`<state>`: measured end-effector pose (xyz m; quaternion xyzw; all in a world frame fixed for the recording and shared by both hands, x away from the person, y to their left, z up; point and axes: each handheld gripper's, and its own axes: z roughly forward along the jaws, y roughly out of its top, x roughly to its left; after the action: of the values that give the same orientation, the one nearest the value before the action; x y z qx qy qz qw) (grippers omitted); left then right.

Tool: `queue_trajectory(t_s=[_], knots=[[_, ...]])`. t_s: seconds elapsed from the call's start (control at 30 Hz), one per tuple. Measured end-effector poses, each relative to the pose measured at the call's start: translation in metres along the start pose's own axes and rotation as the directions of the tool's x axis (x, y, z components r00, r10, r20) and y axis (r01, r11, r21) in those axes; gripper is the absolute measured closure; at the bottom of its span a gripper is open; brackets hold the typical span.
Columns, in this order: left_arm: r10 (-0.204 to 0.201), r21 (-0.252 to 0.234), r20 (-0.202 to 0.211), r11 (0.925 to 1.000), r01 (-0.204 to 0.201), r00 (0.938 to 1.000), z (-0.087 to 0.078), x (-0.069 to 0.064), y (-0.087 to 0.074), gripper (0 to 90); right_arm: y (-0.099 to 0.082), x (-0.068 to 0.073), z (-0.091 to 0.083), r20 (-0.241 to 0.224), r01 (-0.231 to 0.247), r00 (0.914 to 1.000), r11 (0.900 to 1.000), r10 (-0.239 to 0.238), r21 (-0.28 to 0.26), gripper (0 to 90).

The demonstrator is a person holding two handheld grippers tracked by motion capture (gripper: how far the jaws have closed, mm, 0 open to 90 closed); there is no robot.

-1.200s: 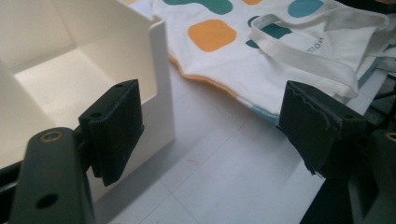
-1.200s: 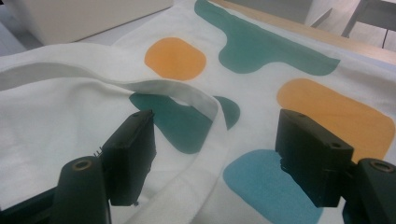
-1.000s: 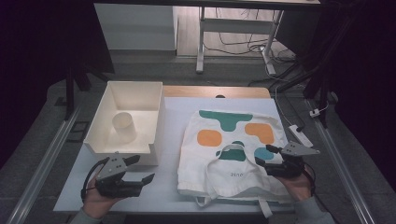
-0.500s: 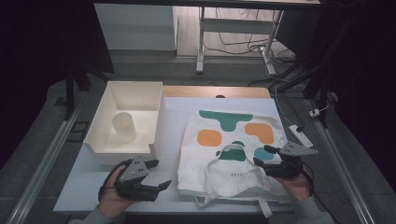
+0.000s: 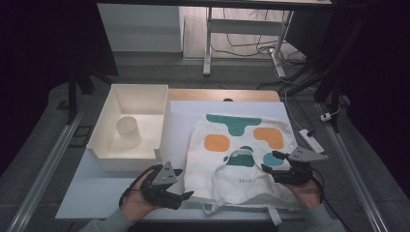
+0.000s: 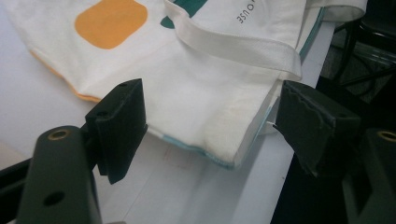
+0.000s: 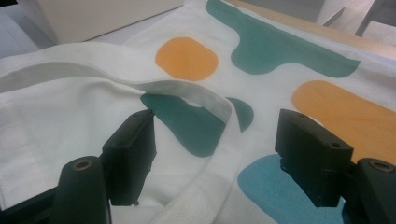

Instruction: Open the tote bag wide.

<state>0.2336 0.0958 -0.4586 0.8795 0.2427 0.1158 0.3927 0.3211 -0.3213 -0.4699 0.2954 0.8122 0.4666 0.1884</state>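
Observation:
A white tote bag (image 5: 232,181) printed with teal, orange and blue shapes lies flat on the white table (image 5: 96,195), its handles toward me. My left gripper (image 5: 186,197) sits at the bag's near left corner. In the left gripper view it (image 6: 210,121) stands open, with that corner (image 6: 210,140) between the jaws but not pinched. My right gripper (image 5: 271,162) rests over the bag's right side. In the right gripper view it (image 7: 215,140) is open above the cloth, with a handle strap (image 7: 201,95) curving between the jaws.
A white open bin (image 5: 109,159) stands at the table's left with a pale cup (image 5: 128,129) inside. The table's near edge runs just below the bag. A desk frame and cables (image 5: 241,46) lie on the floor beyond the table.
My left gripper has slid right along the near edge, from the bare table to the bag's corner. The right gripper and the bag have stayed put.

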Motion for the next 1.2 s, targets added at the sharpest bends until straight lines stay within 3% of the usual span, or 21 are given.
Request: queue_trajectory(t_s=[0.53,0.9,1.2], knots=[[0.017,0.074,0.040,0.9971,-0.020,0.9991,0.036,0.002,0.006,25.9,-0.001,0.001,0.003,-0.008,-0.003,1.0000,1.0000,0.003,0.010,29.1],[0.032,0.136,0.053,0.9899,-0.039,0.9981,0.052,-0.002,0.002,28.0,-0.002,0.001,0.003,-0.011,-0.004,0.9999,0.9999,0.004,0.010,29.1],[0.082,0.178,0.040,0.9801,-0.087,0.9959,0.062,-0.010,0.000,30.6,-0.002,0.001,0.003,-0.011,-0.005,0.9999,0.9999,0.005,0.013,29.1]])
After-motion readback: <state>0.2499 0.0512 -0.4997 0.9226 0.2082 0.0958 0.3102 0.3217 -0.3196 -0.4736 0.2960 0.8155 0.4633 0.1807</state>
